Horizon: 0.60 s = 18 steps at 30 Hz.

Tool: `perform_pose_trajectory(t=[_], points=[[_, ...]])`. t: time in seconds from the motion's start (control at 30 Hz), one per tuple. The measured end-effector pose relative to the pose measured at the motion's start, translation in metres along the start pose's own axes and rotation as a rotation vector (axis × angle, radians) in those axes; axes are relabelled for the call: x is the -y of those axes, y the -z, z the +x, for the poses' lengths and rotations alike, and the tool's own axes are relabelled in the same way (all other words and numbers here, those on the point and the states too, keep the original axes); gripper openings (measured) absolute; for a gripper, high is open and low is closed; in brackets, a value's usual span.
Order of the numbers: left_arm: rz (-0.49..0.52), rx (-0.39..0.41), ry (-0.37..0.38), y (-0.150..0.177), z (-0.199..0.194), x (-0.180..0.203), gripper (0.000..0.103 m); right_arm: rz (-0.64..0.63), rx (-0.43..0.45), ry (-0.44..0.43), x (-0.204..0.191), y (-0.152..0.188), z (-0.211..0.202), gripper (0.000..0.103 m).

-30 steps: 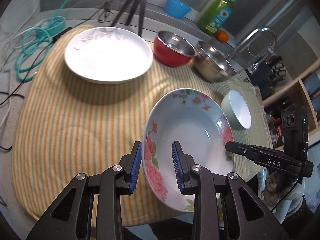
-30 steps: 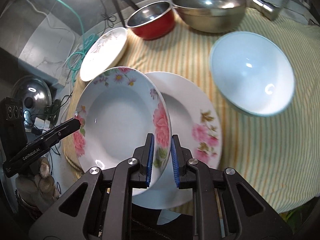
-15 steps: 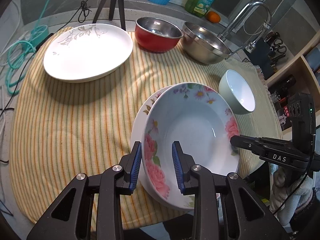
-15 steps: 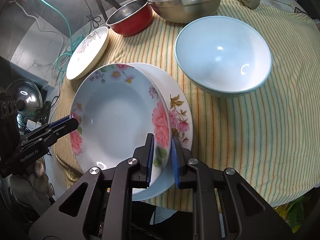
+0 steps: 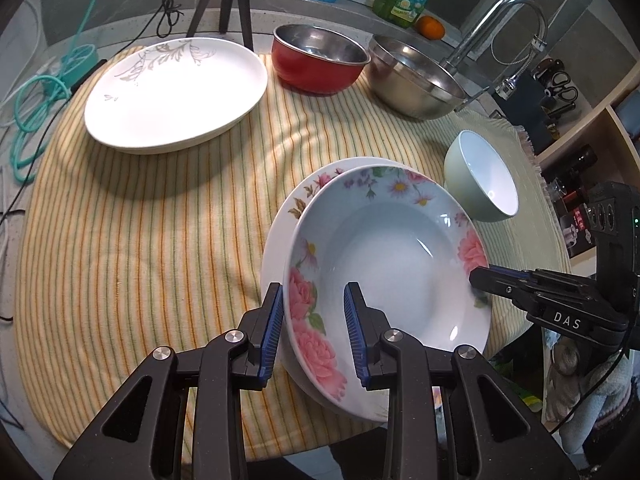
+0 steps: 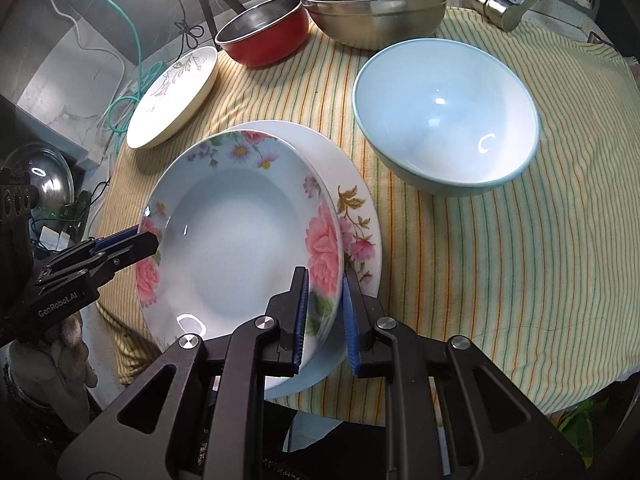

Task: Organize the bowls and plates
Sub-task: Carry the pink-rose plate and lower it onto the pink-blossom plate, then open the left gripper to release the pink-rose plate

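Low in the left wrist view my left claw (image 5: 314, 330) straddles the near rim of the deep, round, rose-patterned porcelain plate (image 5: 384, 256). The outer pad lies against the rim's underside and the inner one stands just off the upper face, so it looks like a loose pinch at best. In the right wrist view, bottom centre, my right claw (image 6: 325, 317) is clenched on the same plate's opposite rim, right over the big pink rose.

The plate hangs between the two claws, directly ahead of each. Being round, it has no long axis; what counts is its tilt, and it faces up, slightly tipped, with the left-claw edge riding a touch higher.

Right beneath it lies the flatter white plate with pink flowers and brown leaves (image 6: 352, 196) on the yellow striped cloth (image 5: 140, 232) covering the table. The upper plate sits off-centre, overhanging toward the table's near edge. I judge the coming move to be nesting it squarely onto that plate.

Beyond, middle right, stands the pale green bowl (image 5: 480, 178).
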State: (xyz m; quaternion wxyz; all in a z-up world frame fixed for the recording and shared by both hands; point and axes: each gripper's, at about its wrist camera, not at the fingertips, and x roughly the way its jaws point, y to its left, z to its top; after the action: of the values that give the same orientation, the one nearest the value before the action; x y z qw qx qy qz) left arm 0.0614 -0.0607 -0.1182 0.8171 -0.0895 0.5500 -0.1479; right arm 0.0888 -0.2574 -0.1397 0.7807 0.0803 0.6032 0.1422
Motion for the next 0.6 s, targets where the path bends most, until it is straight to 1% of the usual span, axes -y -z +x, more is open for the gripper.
perform_pose_trajectory(t=[0.37,0.6], points=[[0.007,0.002,-0.009,-0.002,0.0028,0.0,0.028,-0.037,0.016,0.045,-0.0042,0.0004,-0.0004,0.017],[0.014,0.005,-0.015,-0.0038,0.0045,0.0006,0.028,-0.042,0.02,0.058,-0.0046,0.0001,-0.0013,0.017]])
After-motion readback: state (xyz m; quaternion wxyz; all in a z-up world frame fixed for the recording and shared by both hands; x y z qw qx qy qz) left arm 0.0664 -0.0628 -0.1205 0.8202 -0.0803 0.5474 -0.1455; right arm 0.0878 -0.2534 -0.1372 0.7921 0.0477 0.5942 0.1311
